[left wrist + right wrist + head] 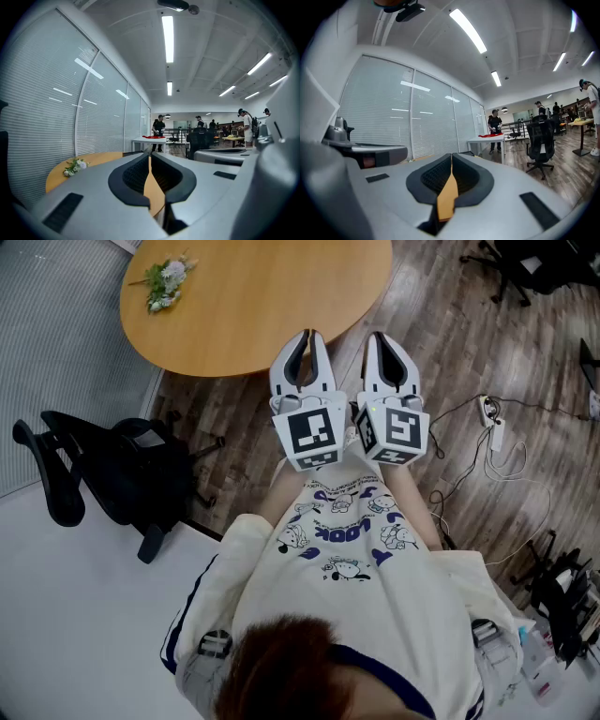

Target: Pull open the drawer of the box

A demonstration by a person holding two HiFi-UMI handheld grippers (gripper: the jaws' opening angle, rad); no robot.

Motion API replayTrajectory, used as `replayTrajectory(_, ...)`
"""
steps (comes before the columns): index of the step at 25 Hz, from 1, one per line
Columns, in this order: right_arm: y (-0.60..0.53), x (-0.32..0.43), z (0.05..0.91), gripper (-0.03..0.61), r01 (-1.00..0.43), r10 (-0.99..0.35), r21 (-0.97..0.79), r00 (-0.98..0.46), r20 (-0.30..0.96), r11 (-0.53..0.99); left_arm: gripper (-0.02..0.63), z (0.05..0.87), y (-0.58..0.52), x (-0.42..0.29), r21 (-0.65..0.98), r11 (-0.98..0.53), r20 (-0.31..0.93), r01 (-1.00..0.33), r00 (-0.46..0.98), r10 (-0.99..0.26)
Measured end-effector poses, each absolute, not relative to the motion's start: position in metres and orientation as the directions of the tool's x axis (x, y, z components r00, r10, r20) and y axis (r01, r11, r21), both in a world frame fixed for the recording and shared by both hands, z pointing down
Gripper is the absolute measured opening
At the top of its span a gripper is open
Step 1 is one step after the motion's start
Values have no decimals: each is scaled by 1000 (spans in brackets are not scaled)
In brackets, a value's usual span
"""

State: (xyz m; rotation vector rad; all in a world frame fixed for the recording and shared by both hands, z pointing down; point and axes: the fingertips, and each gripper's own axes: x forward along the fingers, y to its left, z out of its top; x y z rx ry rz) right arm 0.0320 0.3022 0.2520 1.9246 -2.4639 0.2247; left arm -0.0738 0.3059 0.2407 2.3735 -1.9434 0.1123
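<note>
No box or drawer shows in any view. In the head view my left gripper (305, 337) and right gripper (382, 337) are held side by side in front of the person's chest, tips pointing at the round wooden table (253, 306). Both have their jaws pressed together at the tips with nothing between them. The left gripper view looks along the shut left gripper (149, 158) over the table (63, 171). The right gripper view shows the shut right gripper (451, 158), with the left gripper's body at its left.
A small bunch of white flowers (167, 279) lies on the table's far left. A black office chair (103, 474) stands left of the person. Cables and a power strip (494, 427) lie on the wooden floor at the right. People stand at far desks (159, 129).
</note>
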Motion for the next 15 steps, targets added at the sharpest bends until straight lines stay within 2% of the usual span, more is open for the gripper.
replayTrajectory(15, 297, 37, 261, 34, -956, -955, -121, -280, 93, 268, 28, 243, 301, -64, 5, -194, 107, -981, 193, -975)
